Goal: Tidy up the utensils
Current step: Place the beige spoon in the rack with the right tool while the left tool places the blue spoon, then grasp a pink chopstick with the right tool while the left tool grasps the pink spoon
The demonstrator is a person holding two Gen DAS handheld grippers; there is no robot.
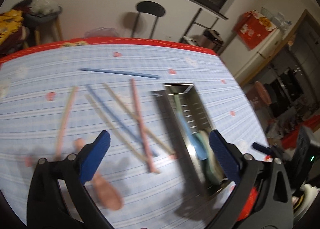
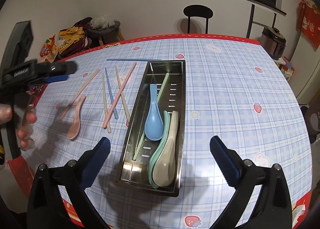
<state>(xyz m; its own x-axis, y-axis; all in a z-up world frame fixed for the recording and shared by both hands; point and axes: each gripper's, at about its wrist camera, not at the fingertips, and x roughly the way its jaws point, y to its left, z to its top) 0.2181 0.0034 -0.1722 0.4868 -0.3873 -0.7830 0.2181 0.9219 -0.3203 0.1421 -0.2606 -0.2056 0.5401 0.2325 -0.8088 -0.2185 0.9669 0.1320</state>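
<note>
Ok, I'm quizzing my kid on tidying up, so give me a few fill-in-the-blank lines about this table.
The blue spoon lies inside the metal ____.
The ____ spoon lies on the tablecloth, outside it.
Both the left gripper and right gripper are ____.

Missing words: tray; pink; open

Both cameras look down across the table (image 2: 230,93) toward the far wall — the left from nearer the chopsticks (image 1: 120,115), blurred; both share the metal tray (image 2: 180,129).

Left wrist view motion-blurred; right sharp; dim indoor light, fisheye edges
</note>
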